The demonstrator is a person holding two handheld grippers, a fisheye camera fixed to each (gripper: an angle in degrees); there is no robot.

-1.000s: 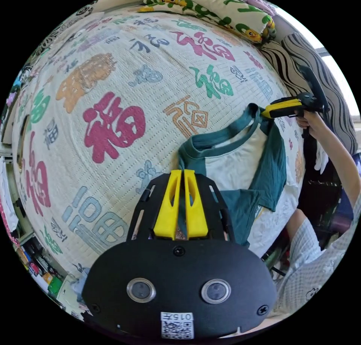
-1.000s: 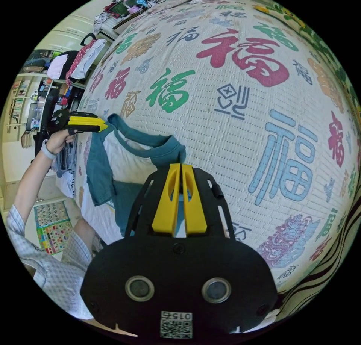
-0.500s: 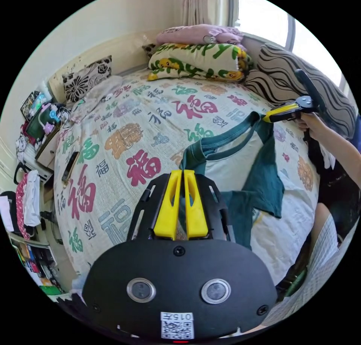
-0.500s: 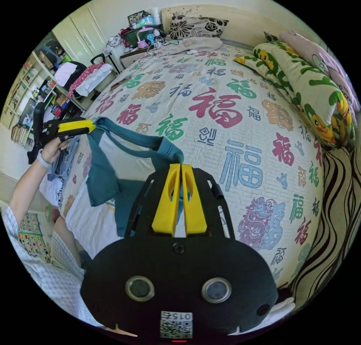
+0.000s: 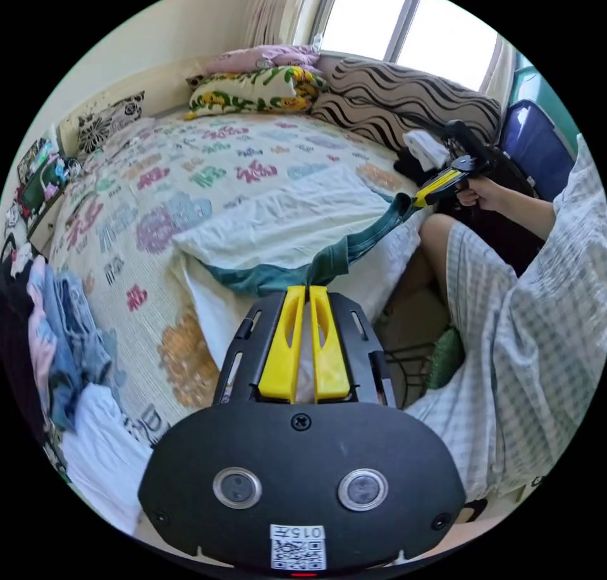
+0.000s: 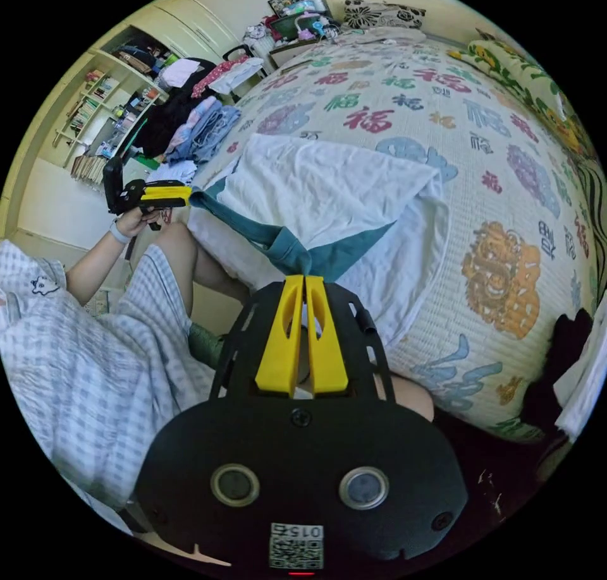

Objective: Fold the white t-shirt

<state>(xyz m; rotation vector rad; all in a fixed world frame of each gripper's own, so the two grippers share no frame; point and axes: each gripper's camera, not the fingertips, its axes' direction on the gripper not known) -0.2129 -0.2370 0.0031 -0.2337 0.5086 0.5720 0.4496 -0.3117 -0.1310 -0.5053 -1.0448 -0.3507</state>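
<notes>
- The white t-shirt (image 5: 278,217) lies spread on the bed (image 5: 190,163), near the bed's edge, its white body flat on the patterned cover and its teal trim (image 5: 354,248) lifted off toward the person.
- The left gripper (image 5: 307,289) has its two yellow jaws pressed together with no visible gap, and the teal trim bunches right at their tips, so the cloth is pinched there.
- In the left gripper view the right gripper (image 5: 420,198) is held out by a hand (image 5: 477,191) just past the bed's edge; its yellow jaws are closed on the far end of the same teal band.
- The teal band runs taut between the two grippers, sloping from one pinch point to the other, with the white body trailing away from it onto the bed.
- In the right gripper view the right gripper (image 6: 305,280) likewise has its jaws together, gripping a gathered knot of the teal trim (image 6: 288,251).
- There the left gripper (image 6: 180,194) appears to the side, clamped on the band's other end, above the person's knee (image 6: 180,239).
- The t-shirt (image 6: 329,185) sits just beyond both sets of jaws, one side hanging over the mattress edge.
- A heap of clothes (image 6: 202,128) lies on the bed well apart from the shirt.
</notes>
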